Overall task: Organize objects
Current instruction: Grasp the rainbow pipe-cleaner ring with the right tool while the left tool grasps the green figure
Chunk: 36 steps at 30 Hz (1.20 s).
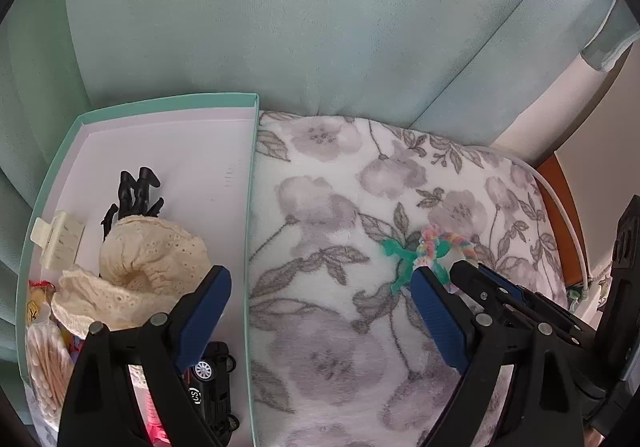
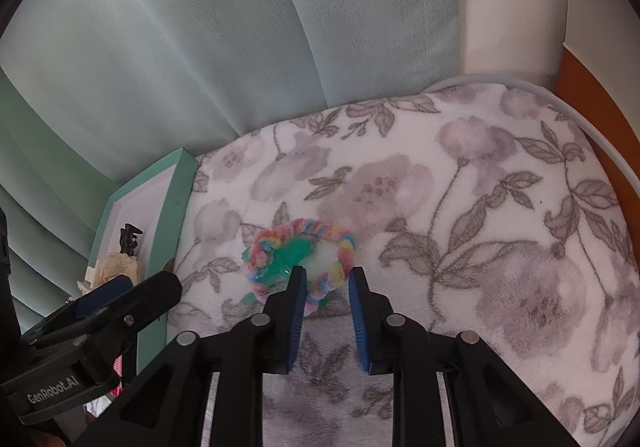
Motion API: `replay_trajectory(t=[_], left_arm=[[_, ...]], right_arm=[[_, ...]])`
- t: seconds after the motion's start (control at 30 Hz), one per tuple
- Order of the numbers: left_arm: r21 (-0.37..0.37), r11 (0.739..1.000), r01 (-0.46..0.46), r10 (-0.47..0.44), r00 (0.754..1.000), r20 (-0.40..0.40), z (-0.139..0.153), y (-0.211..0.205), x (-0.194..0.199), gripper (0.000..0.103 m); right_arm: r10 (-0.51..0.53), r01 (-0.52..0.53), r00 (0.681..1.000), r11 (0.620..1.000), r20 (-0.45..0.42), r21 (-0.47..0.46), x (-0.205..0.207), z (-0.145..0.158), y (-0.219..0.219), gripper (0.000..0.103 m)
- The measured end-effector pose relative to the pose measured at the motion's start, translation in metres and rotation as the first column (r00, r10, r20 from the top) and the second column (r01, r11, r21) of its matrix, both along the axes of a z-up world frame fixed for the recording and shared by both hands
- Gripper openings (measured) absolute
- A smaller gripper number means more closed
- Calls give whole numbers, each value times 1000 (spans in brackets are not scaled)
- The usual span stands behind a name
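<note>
Right gripper, jaws part-open and empty, straddles the near rim of the ring; left gripper wide open, empty, farther off.

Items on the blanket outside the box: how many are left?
2: a rainbow chenille ring and a green toy figure lying inside it, both just ahead of the right tool. Others may be hidden behind the tools.

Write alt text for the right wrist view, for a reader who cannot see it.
The right gripper reaches with open jaws around the near edge of a rainbow fuzzy ring that lies with a green toy on a floral blanket. At left are the left gripper and a mint box; teal cushions rise behind.
</note>
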<state>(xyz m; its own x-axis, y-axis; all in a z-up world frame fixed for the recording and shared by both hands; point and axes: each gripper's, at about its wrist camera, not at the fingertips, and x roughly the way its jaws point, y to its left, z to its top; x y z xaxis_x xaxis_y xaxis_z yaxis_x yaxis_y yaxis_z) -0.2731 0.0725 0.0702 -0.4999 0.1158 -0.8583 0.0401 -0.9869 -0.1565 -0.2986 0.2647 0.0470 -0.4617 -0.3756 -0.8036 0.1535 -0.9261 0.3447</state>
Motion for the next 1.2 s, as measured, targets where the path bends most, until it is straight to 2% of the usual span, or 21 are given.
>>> replay_trajectory(t=[0.1, 0.3, 0.53, 0.83, 1.07, 1.13, 1.2], left_arm=[[-1, 1000, 6, -6, 1000, 0, -1, 3, -1, 92], [-5, 1000, 25, -25, 1000, 2, -3, 12, -1, 91], [-2, 998, 59, -59, 998, 9, -5, 26, -5, 87], [-4, 995, 104, -104, 994, 36, -18, 54, -17, 87], [1, 993, 118, -118, 991, 60, -32, 71, -25, 86], [-2, 993, 121, -121, 991, 63, -34, 74, -27, 76], [-11, 993, 120, -119, 990, 73, -37, 76, -30, 74]], right_arm=[[-10, 10, 1000, 1000, 0, -12, 1, -2, 3, 15], [-17, 17, 1000, 999, -7, -41, 3, -1, 12, 10], [-53, 52, 999, 997, -4, -56, 6, 0, 30, 9], [-135, 135, 991, 989, 8, -62, 12, 0, 71, 9], [-144, 145, 989, 988, 18, -58, 15, -4, 86, 9], [-141, 142, 990, 988, 19, -56, 16, -4, 86, 9], [-141, 142, 990, 988, 20, -57, 15, -4, 86, 9]])
